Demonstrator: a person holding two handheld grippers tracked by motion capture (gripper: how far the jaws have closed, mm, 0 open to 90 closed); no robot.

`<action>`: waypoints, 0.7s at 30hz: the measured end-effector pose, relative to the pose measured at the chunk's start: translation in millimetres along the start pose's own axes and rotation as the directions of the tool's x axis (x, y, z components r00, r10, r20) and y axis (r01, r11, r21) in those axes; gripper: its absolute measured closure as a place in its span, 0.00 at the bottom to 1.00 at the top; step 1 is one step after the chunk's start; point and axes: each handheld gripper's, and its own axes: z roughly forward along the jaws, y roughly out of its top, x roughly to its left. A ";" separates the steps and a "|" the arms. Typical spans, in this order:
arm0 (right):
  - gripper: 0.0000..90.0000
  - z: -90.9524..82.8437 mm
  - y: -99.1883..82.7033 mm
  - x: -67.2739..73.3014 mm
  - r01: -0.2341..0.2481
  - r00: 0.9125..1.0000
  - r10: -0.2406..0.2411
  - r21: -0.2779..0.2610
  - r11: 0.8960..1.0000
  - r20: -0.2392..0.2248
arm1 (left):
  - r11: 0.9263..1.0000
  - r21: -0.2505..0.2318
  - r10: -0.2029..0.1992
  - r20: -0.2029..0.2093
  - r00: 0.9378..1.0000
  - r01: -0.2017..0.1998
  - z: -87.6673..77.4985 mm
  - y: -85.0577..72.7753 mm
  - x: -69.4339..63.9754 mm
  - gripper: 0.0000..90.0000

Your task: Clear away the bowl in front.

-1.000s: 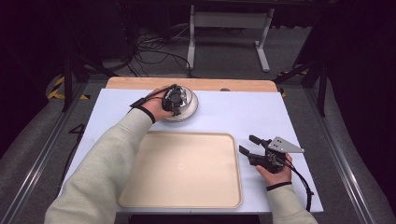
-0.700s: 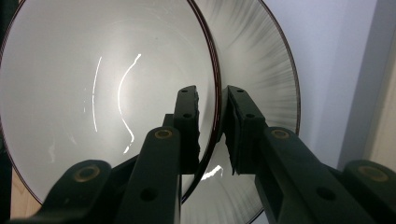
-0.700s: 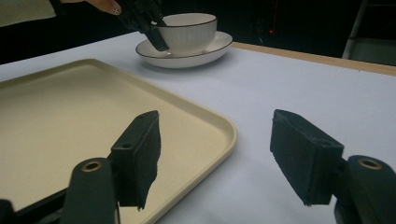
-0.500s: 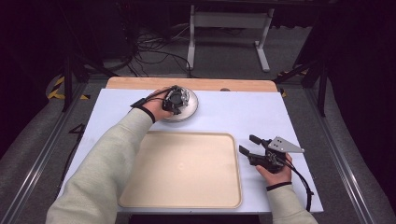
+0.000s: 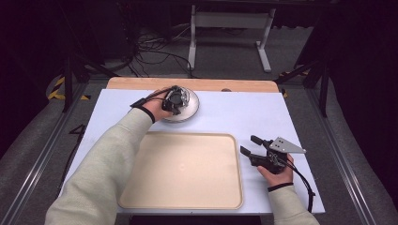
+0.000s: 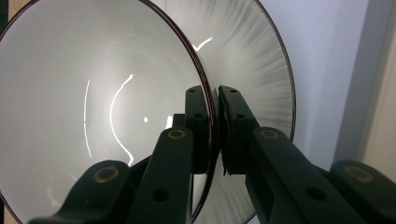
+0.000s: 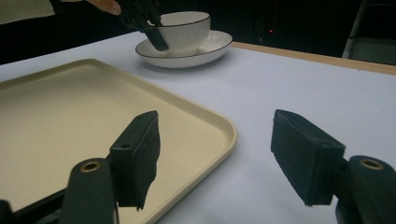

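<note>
In the high view, the left claw (image 5: pixel 174 100) sits at the upper middle of the frame, over a white cup (image 7: pixel 184 31) that stands on a saucer (image 5: pixel 190 110). Its jaws pinch the cup's thin dark-edged rim, one inside and one outside. The right claw (image 5: pixel 249 145) rests at the lower right on the pale desk (image 5: pixel 244 112), jaws spread apart, just beside the cream tray (image 5: pixel 180 171).
</note>
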 end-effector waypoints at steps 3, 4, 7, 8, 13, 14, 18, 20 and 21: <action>0.37 0.0 0.0 -0.1 -0.002 1.000 0.002 0.000 1.000 -0.001 | 1.000 0.004 0.002 0.001 1.000 -0.002 -1.4 0.1 0.9 0.93; 0.37 0.0 0.0 -0.1 -0.001 1.000 0.001 0.000 1.000 -0.001 | 1.000 -0.006 -0.007 -0.003 1.000 0.007 -1.5 -0.2 0.6 0.93; 0.38 0.0 0.0 -0.1 -0.001 1.000 0.001 0.000 1.000 -0.001 | 1.000 0.003 -0.007 0.003 1.000 0.007 -5.3 0.7 0.4 0.93; 0.37 -0.1 0.0 -0.2 -0.002 1.000 0.002 -0.001 1.000 -0.002 | 1.000 0.004 -0.008 0.003 1.000 0.008 -6.7 0.9 0.4 0.93; 0.38 -0.1 0.0 0.0 0.000 1.000 0.000 0.000 1.000 -0.001 | 1.000 -0.003 -0.002 0.003 1.000 0.002 -16.9 1.8 -0.1 0.93; 0.37 -0.1 0.0 0.0 0.000 1.000 0.000 0.000 1.000 0.000 | 1.000 -0.012 -0.006 0.005 1.000 0.006 -18.6 1.7 -0.5 0.93; 0.38 0.0 0.0 0.1 0.000 1.000 0.000 0.000 1.000 0.000 | 1.000 -0.021 0.000 0.006 1.000 0.000 -29.1 1.6 -1.9 0.93; 0.38 0.1 0.1 0.1 0.004 1.000 -0.004 0.000 1.000 -0.001 | 1.000 -0.008 0.001 -0.005 1.000 -0.001 -34.2 1.7 -3.5 0.93; 0.38 0.1 0.0 0.3 0.004 1.000 -0.004 -0.001 1.000 -0.001 | 1.000 -0.010 0.003 -0.004 1.000 -0.003 -36.9 1.3 -3.8 0.93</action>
